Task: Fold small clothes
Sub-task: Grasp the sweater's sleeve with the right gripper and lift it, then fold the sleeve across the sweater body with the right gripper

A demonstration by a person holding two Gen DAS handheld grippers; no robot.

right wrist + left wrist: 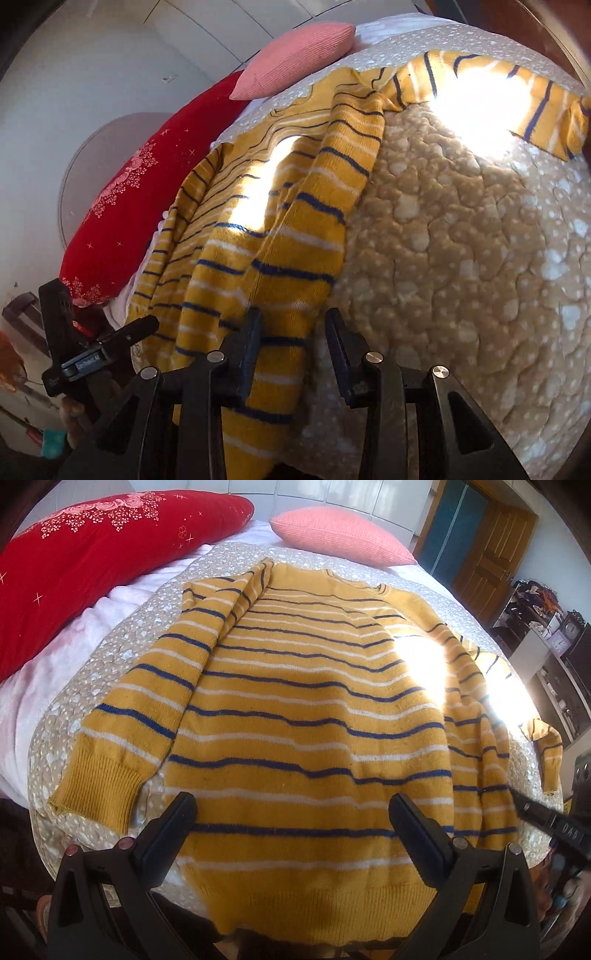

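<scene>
Ahead of the wide-open, empty left gripper (pixel 291 808) the striped sweater (pixel 314 709) lies flat on the quilt (pixel 110 657); 2 pillows beyond. Right gripper (pixel 293 326), parted and empty, straddles its side edge.

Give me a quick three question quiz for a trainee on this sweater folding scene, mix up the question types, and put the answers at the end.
1. True or false: the left gripper is shut on the sweater's hem.
2. Multiple choice: where does the sweater lie? A) on a wooden chair B) spread on the spotted blanket C) hanging from a door
3. Fill in: the two pillows beyond the sweater's collar are the red pillow and the ____ pillow.

Key: 1 false, its fingers stand wide apart above the hem. 2 B. 3 pink.
</scene>
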